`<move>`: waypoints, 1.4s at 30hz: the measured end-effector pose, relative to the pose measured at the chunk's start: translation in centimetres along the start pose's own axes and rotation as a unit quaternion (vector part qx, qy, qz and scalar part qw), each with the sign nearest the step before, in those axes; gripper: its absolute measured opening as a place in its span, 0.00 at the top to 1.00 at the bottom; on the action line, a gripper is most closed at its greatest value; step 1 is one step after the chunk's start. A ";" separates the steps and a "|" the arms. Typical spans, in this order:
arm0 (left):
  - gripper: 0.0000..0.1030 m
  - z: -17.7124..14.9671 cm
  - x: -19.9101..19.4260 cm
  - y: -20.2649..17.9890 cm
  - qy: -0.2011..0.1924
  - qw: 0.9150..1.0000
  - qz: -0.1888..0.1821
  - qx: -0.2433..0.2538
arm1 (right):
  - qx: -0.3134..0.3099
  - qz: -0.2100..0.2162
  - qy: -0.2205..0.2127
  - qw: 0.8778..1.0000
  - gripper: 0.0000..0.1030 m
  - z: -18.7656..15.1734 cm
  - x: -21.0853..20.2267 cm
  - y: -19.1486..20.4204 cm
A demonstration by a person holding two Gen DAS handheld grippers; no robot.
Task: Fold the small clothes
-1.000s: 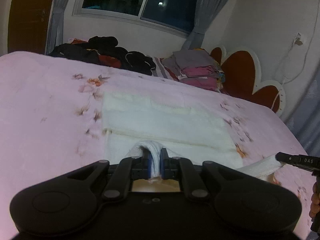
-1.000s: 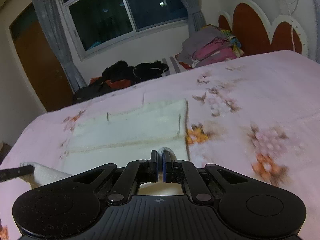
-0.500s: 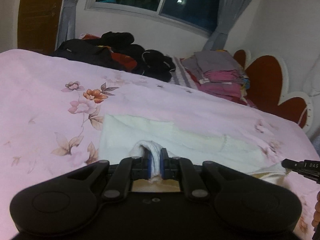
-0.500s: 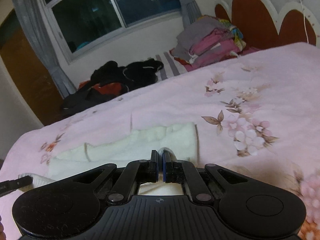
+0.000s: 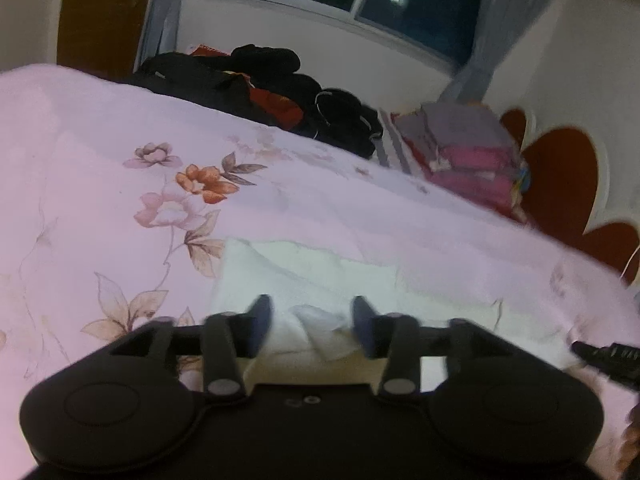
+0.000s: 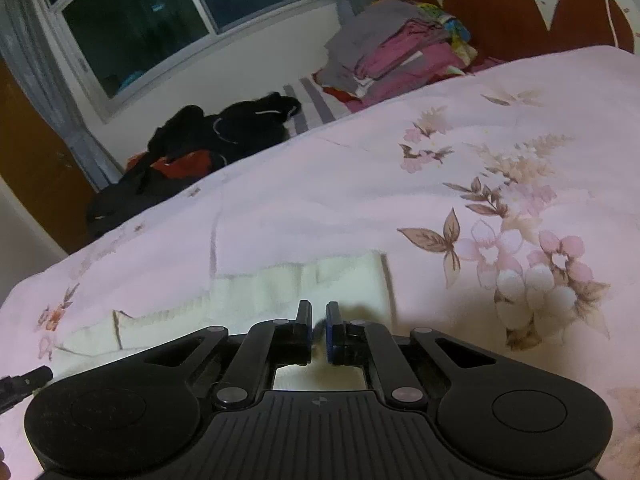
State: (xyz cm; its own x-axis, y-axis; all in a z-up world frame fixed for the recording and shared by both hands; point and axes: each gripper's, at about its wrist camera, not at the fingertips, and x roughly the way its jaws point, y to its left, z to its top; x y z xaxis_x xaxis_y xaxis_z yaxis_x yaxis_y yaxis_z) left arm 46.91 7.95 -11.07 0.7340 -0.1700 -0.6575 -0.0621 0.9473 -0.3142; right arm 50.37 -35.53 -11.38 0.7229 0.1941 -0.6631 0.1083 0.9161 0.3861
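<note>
Both the left gripper (image 5: 312, 326) and right gripper (image 6: 319, 330) are opening, releasing the folded cream garment (image 5: 320, 276) just beneath them.

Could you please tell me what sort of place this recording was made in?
Most likely a home bedroom: a bed under a pink floral blanket, a red scalloped headboard, stacked folded clothes by it, and a curtained window.

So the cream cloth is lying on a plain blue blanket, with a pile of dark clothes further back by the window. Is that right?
Not quite. The blanket is pink with a flower print, not plain blue; the right wrist view shows the flowers clearly. The rest holds: the cream cloth lies on it, and the pile of dark clothes sits further back by the window.
</note>
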 end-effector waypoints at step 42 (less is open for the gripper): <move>0.97 1.3 5.3 -1.0 -0.020 0.998 0.015 0.065 | -0.113 0.004 -0.026 0.993 0.97 1.2 4.8 1.4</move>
State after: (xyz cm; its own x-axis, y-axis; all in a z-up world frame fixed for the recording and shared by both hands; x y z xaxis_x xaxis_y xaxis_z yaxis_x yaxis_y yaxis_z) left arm 51.74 6.48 -13.36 0.7601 -0.1317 -0.6364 0.0016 0.9796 -0.2008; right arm 54.79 -33.74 -13.25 0.7576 0.1882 -0.6250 -0.0493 0.9713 0.2327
